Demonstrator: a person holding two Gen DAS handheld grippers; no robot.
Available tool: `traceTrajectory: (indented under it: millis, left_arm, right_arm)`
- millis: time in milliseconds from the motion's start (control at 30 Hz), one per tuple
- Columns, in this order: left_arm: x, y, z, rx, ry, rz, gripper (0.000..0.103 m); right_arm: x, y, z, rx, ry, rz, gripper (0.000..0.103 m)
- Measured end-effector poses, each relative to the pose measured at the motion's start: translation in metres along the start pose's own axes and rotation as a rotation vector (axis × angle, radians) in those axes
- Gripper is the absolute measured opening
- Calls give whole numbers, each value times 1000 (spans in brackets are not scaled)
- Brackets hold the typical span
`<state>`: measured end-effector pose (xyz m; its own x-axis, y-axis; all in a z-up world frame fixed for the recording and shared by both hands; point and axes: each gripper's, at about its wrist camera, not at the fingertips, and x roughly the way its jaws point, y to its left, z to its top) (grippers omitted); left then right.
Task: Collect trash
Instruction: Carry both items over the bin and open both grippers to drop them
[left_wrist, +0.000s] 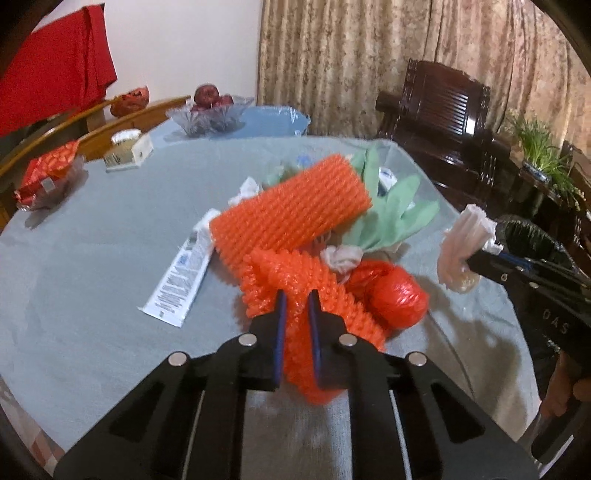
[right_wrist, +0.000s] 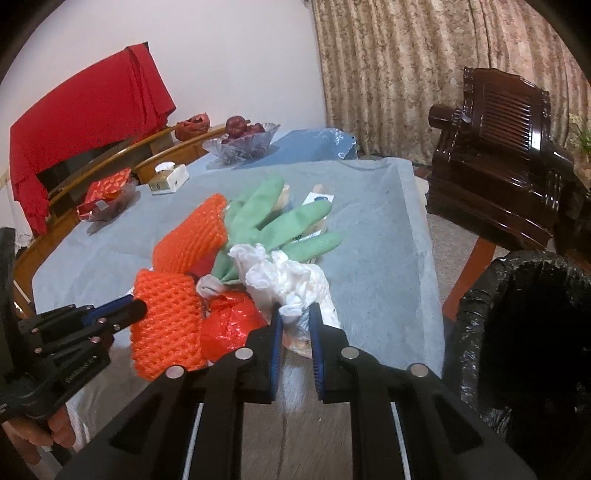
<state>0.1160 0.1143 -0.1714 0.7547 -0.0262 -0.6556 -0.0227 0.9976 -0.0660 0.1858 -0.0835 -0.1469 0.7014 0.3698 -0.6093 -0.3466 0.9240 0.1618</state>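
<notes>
1. Left gripper: fingers narrow, clamped on orange foam net, lifted at pile's near edge.
2. Right gripper: pinching white plastic wad, nr bin.
3. Advice: keep grips firm; release over the black-lined bin, w/o snagging the pile.

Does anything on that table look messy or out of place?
Yes. A heap of litter sits mid-table: orange foam nets, green gloves, a squeezed tube and a red bag, jumbled together on the grey cloth.

Glossy dark wood armchair
</notes>
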Motion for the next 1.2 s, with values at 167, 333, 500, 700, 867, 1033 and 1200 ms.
traceTrajectory:
  millis: [167,333,500,700,867,1033,1200]
  left_arm:
    - [-24,-1,9,-5,-46,-5,10]
    - [-50,-13,23,26,-112,-14,10]
    - [-68,-30,35,51,-156,-60,10]
    - [-81,-66,42,100,-180,-136,10]
    - [-84,-105,46,156,-186,-209,10]
    - [-82,-145,49,203,-189,-278,10]
    - [-75,-186,50,248,-184,-343,10]
  right_arm:
    - [-17,0,4,-8,-35,0,14]
    - [-38,-4,7,4,-77,-12,14]
    - [-66,-12,12,23,-127,-32,14]
    - [-97,-33,14,66,-169,-65,14]
    - [-122,-59,6,98,-190,-123,14]
    - [-144,-89,-9,136,-192,-197,14]
    - [-162,-117,-25,181,-181,-271,14]
